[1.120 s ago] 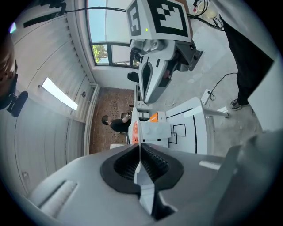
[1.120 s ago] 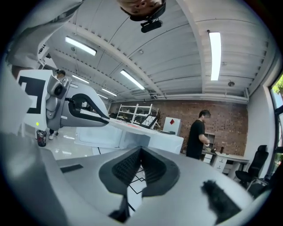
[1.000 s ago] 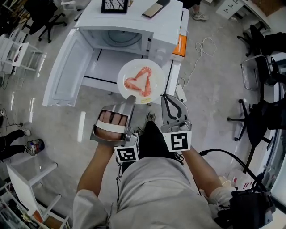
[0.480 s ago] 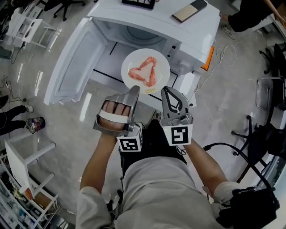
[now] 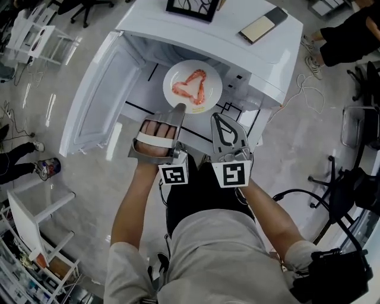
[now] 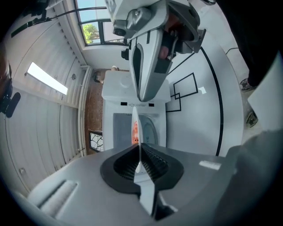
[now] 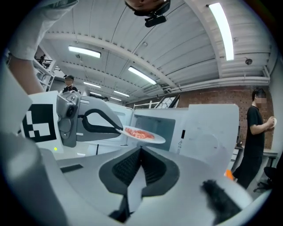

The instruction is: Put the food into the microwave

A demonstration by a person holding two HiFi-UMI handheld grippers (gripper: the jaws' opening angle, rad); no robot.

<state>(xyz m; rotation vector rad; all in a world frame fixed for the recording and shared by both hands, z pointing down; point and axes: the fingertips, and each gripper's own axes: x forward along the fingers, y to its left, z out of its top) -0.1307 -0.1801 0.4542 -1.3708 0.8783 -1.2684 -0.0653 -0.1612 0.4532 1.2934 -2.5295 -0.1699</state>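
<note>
A white plate [image 5: 209, 76] carries pink shrimp [image 5: 190, 84] laid in a triangle. My left gripper [image 5: 179, 110] is shut on the plate's near rim and holds it level in front of the open white microwave [image 5: 196, 37], over the mouth of its cavity [image 5: 155, 52]. In the left gripper view the plate [image 6: 136, 126] shows edge-on between the jaws. My right gripper [image 5: 217, 117] is beside the left one, shut and empty, just right of the plate. In the right gripper view the plate [image 7: 143, 134] and the left gripper [image 7: 95, 122] sit left of the cavity [image 7: 155, 126].
The microwave door [image 5: 95, 95] hangs open to the left. A framed picture [image 5: 191, 7] and a flat phone-like slab [image 5: 261, 25] lie on the microwave's top. A person [image 7: 255, 132] stands at the right. Chairs and racks ring the floor.
Both grippers have moved forward and down toward the microwave. The plate, held by the left gripper throughout, has gone from in front of the door sill to the cavity's mouth.
</note>
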